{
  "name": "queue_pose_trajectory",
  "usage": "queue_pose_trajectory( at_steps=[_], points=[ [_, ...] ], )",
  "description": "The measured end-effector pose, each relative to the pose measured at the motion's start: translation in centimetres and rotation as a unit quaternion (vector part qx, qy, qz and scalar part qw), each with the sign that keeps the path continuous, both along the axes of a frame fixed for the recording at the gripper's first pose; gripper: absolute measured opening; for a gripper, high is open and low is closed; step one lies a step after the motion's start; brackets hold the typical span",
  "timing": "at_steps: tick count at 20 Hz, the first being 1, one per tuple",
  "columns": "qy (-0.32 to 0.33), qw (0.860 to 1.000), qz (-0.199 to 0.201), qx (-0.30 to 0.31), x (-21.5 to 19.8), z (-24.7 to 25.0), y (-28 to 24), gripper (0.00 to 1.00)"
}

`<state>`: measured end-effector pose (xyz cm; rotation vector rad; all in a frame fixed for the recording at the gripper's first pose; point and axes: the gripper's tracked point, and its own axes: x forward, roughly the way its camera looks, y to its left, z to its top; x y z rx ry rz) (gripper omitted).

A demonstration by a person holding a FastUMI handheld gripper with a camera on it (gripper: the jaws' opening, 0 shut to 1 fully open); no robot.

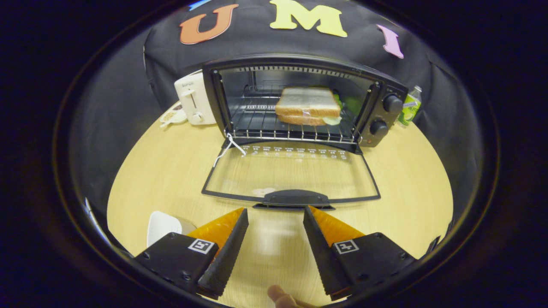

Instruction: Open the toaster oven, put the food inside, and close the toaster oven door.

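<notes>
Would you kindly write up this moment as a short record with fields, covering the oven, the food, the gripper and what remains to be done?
toaster oven: on the wooden table
door: open, lying flat toward the gripper
door handle: just ahead of the fingertips
sandwich: on the rack inside the oven
gripper: open, holding nothing
white toaster: beside the oven
bottle: beside the oven's knob side
remaining: close the door

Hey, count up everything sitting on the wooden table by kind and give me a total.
Appliances: 2, black toaster oven, white pop-up toaster
Food: 1, white-bread sandwich
Bottles: 1, green-labelled plastic bottle
Dishes: 2, small white dish, white plate
Total: 6
Open gripper holds nothing.
</notes>
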<state>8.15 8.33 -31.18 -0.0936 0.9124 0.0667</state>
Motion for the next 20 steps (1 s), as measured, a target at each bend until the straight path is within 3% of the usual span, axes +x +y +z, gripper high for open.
queue_pose_trajectory(
  at_steps=[4,9,20],
  points=[
    [0.009,0.999,-0.04,0.025,0.8,-1.4,-1.2,0.86],
    [0.022,0.994,-0.054,0.092,1.2,-2.1,-0.5,0.85],
    [-0.048,0.995,-0.042,0.07,0.7,1.3,-0.3,0.85]
  ],
)
